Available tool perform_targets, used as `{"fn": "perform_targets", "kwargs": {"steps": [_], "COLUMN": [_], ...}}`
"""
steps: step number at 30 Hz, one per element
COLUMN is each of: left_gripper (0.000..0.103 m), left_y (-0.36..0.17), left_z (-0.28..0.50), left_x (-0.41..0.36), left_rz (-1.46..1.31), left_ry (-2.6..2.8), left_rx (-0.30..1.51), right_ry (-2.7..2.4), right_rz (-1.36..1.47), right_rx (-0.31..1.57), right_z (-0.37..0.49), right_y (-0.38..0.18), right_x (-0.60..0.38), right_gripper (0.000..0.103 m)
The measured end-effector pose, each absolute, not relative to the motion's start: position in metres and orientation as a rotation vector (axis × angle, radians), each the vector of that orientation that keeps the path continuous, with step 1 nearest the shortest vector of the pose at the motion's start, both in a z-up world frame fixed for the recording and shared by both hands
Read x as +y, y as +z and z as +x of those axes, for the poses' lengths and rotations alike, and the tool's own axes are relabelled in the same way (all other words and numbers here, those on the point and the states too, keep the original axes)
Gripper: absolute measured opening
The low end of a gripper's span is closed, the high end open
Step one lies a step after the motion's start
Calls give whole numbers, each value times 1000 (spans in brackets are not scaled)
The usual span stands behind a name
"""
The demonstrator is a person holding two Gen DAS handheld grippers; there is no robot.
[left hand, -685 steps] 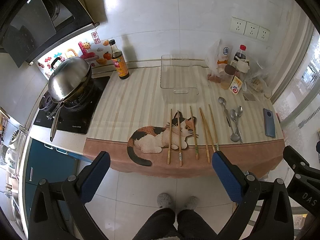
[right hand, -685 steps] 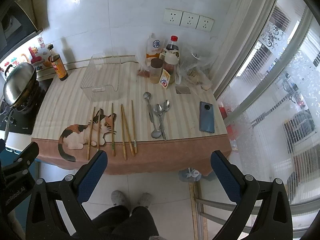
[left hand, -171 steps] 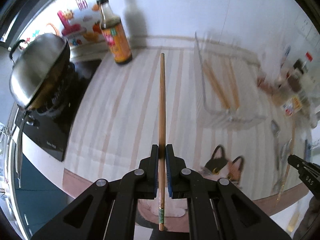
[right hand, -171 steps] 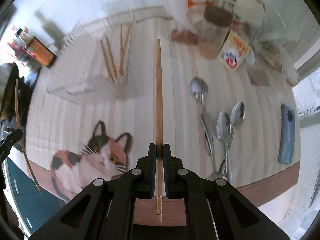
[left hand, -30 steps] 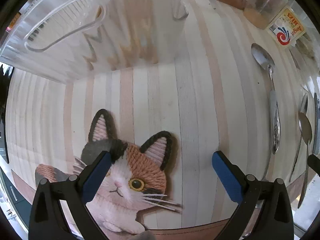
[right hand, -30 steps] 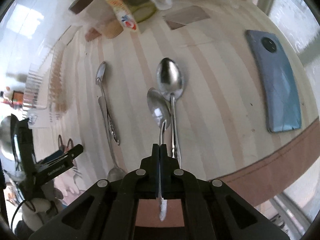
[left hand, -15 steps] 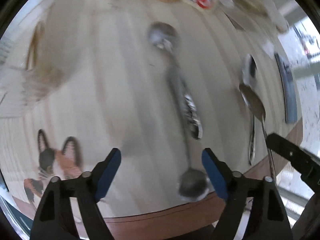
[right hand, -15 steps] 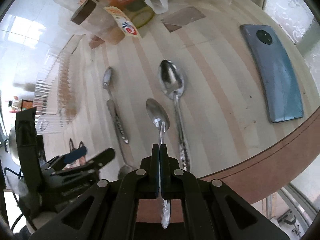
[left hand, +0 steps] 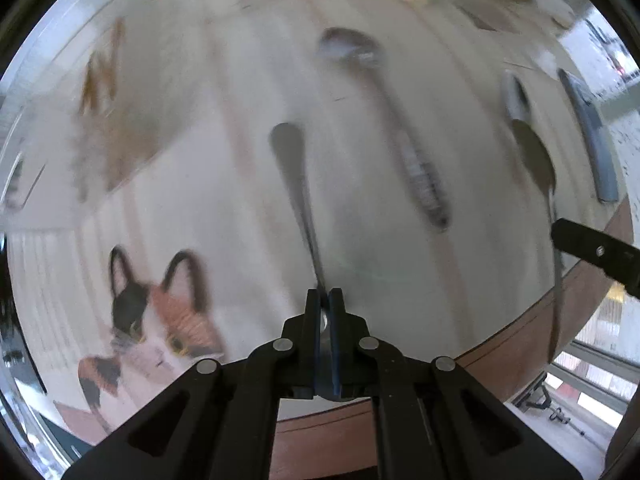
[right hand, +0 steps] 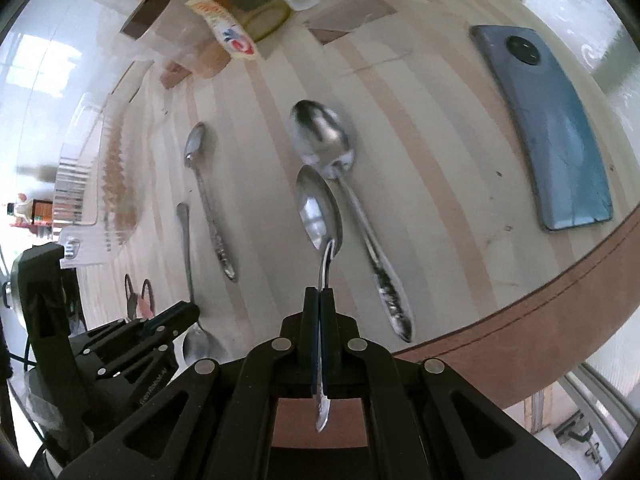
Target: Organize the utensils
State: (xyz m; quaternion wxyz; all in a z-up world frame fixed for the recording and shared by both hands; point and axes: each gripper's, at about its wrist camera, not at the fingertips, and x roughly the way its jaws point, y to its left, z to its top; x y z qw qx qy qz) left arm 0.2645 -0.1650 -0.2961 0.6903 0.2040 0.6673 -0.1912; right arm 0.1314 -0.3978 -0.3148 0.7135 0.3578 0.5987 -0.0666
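Left tongs [left hand: 325, 294] are pinching a spoon [left hand: 294, 172] by its bowl end, handle pointing away over the striped worktop [left hand: 224, 184], beside the cat print [left hand: 160, 312]. Right tongs [right hand: 320, 294] are gripping another spoon's [right hand: 320, 212] handle. Two spoons [right hand: 208, 196] [right hand: 352, 208] are lying flat; a phone [right hand: 556, 136] is sitting far right.

A counter under a striped cloth [right hand: 420, 128] with a cat picture [left hand: 160, 320] carries, ahead of the right fingers, two spoons: a large one [right hand: 344, 184] and a slim one [right hand: 208, 192] further left; a blue phone [right hand: 548, 128] lies far right, packets [right hand: 224, 16] beyond
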Motion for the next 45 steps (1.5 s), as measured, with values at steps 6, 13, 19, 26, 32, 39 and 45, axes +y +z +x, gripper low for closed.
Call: {"fn": "perform_targets", "kwargs": {"steps": [6, 13, 19, 26, 32, 39, 45], "left_gripper": [2, 3, 7, 2, 0, 1, 23], "left_y": [-300, -303, -310, -302, -296, -270, -293], "left_z": [275, 283, 278, 291, 289, 284, 277], "left_x": [-93, -30, -4, -41, -55, -35, -24], "left_rz": [347, 147, 87, 151, 191, 131, 32], "left_ry": [-312, -288, -322, -297, -287, -338, -338], "left_rx": [1533, 1590, 1617, 1597, 1555, 1552, 1707], "right_ry": [-56, 2, -1, -49, -102, -113, -127], "right_rz": [726, 607, 553, 441, 439, 540, 582], "right_rx": [1371, 1438, 1472, 1489, 1459, 1434, 1440], "right_z": [149, 156, 164, 173, 170, 145, 133], "right_y": [-319, -328, -329, -325, -320, -315, -324], "right_x": [-366, -329, -322, -306, -299, -317, -329], "right_gripper": [1, 0, 0, 0, 0, 0, 0]}}
